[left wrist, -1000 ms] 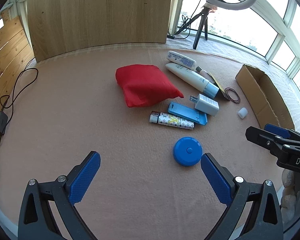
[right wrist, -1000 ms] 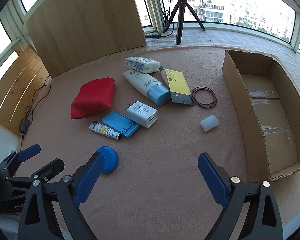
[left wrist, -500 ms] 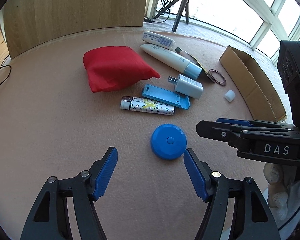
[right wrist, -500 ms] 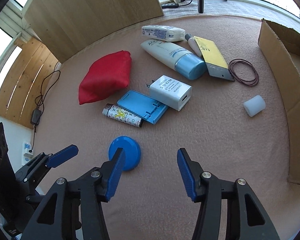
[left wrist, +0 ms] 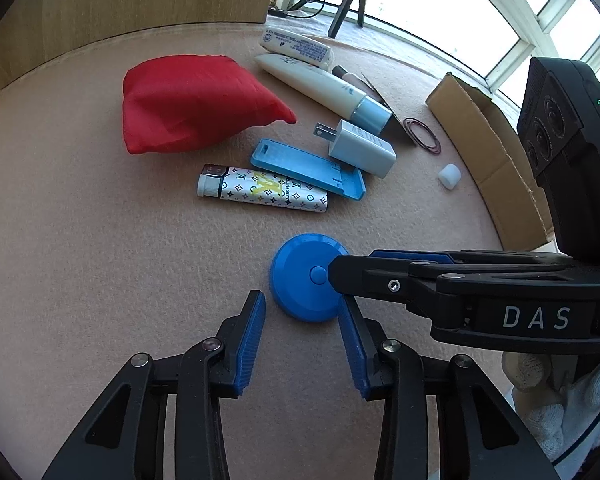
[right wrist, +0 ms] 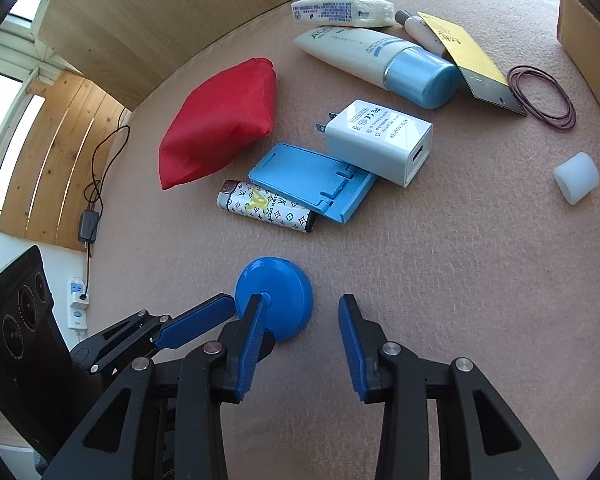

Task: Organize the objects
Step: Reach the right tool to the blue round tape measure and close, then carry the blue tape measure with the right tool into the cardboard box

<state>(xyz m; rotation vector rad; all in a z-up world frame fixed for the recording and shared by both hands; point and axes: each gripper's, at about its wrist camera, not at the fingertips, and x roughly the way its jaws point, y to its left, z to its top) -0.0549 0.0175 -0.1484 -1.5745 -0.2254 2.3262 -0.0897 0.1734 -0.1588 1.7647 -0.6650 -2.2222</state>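
- The left tool (left wrist: pixel 302 320) hung low over the worktop (left wrist: pixel 100 260), its jaws partly open and holding nothing, with the blue disc (left wrist: pixel 304 280) lying just ahead of the tips.
- To take the disc well, I judged it wanted to slide forward so both pads bracketed the rim, then close squarely; the disc looked flat and smooth, so a skewed pinch could flick it away.
- The disc was round, bright blue, with a small raised button at its centre, lying flat near the lighter (left wrist: pixel 264 190) and apart from the red pouch (left wrist: pixel 192 104).
- The right tool (right wrist: pixel 302 320) was also partly open and empty, its left finger (right wrist: pixel 252 332) overlapping the disc's edge, crowding the same target.
- The cardboard box (left wrist: pixel 492 148) stood well off to the right.
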